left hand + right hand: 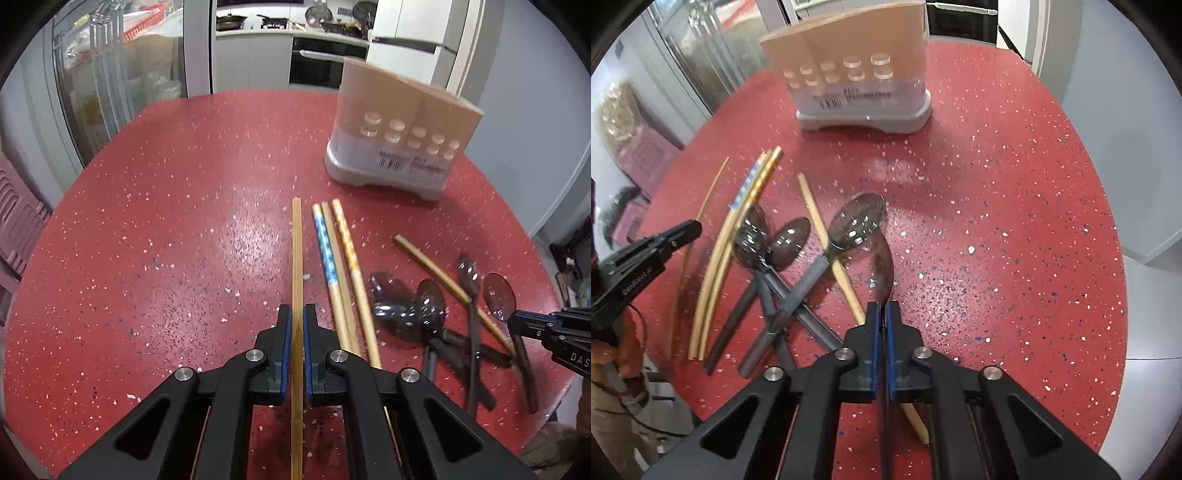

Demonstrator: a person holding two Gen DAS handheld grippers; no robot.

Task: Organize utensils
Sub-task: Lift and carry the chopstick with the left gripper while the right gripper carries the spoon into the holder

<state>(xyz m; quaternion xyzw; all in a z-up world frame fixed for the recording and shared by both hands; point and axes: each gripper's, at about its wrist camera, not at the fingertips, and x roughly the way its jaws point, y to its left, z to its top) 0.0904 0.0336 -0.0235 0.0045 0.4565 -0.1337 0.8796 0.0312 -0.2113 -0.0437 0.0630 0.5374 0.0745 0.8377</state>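
My left gripper (296,314) is shut on a thin bamboo chopstick (296,243), held just above the red table; it also shows in the right wrist view (713,192). My right gripper (884,312) is shut on the handle of a smoky translucent spoon (884,266), seen edge-on; it also shows in the left wrist view (498,291). Three chopsticks (341,266) lie side by side, one with a blue pattern. A single chopstick (827,236) lies across a pile of dark spoons (783,243). A beige utensil holder (399,129) stands at the back.
The round red speckled table (166,221) has its edge close on the right (1108,258). A glass-door cabinet (103,74) stands at the far left, kitchen counters behind. A pink crate (18,221) sits beside the table's left edge.
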